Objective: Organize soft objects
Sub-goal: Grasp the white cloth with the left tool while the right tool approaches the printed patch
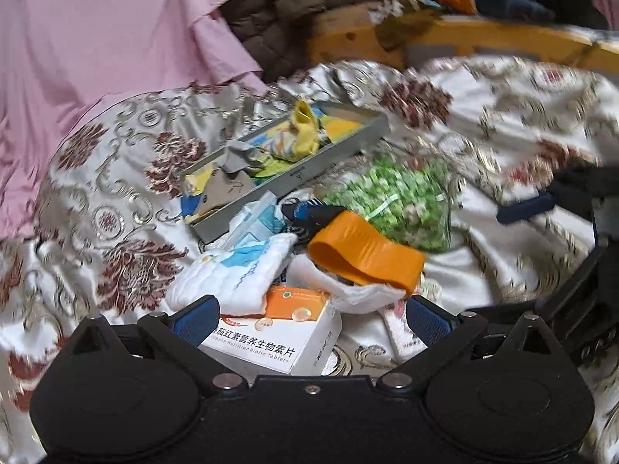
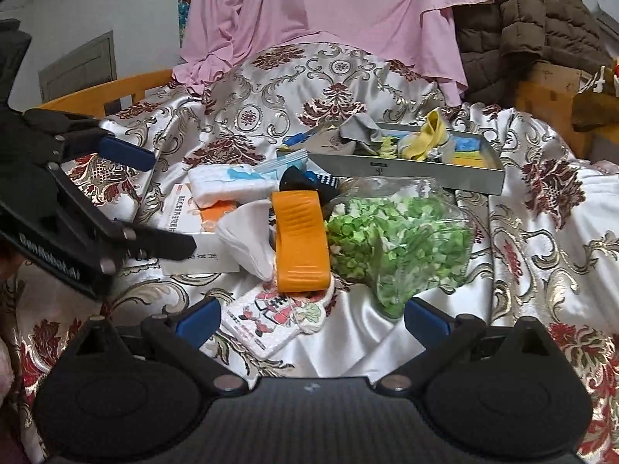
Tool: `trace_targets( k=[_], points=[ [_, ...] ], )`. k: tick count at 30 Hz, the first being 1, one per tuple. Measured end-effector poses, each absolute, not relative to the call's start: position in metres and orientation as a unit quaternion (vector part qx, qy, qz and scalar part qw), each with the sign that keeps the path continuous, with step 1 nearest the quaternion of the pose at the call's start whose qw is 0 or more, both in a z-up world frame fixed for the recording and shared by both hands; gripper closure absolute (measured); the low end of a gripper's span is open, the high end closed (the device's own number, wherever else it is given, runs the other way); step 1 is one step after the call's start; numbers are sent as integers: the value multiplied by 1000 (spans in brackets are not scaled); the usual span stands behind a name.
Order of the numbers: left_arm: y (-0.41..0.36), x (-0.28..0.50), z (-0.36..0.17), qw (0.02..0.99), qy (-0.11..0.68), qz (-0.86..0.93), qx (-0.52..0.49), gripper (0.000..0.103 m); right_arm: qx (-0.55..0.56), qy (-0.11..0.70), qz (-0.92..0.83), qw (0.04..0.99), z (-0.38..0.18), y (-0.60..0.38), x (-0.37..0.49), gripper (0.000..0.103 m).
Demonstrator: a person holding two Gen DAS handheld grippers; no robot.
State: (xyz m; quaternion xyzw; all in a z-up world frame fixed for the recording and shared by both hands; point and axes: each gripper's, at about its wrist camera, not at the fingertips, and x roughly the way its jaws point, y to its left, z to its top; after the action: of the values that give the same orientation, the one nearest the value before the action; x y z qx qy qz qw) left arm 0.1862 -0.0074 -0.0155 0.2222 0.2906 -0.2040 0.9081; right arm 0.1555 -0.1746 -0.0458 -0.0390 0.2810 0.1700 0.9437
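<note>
We hold both grippers, left gripper (image 1: 309, 319) and right gripper (image 2: 309, 319), wide open and empty; the white cloth (image 2: 247, 241) mid-bed is light and limp, so we'd pinch a fold.

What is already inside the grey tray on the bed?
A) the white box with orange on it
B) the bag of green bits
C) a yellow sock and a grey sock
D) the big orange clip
C: the yellow sock and the grey sock lie inside the grey tray, while the orange clip, the green bag and the box sit outside it on the bedspread.
</note>
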Motion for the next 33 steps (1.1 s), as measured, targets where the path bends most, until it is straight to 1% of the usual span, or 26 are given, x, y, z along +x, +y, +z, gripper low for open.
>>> trace_targets(
  k=[5,11,21,25,29,31,33],
  points=[
    [-13,192,-20,891,291,-218,273,1,-51,288,183,939,-50,-170,160,0],
    [-22,204,-21,873,296,-232,311,1,-98,290,201,931,-59,-158,163,0],
    [-53,223,-34,823,307,-278,389,1,-116,303,224,919,-71,-153,177,1],
    [-65,237,-39,802,326,-286,411,6,-135,313,233,910,-79,-149,188,1],
    [-72,250,-45,784,359,-289,415,10,-132,319,241,907,-83,-149,195,3],
    [-73,254,-48,778,369,-289,418,14,-127,322,244,906,-85,-149,198,5],
    [-73,257,-51,775,380,-286,416,17,-124,324,246,905,-86,-149,202,6]
  ],
)
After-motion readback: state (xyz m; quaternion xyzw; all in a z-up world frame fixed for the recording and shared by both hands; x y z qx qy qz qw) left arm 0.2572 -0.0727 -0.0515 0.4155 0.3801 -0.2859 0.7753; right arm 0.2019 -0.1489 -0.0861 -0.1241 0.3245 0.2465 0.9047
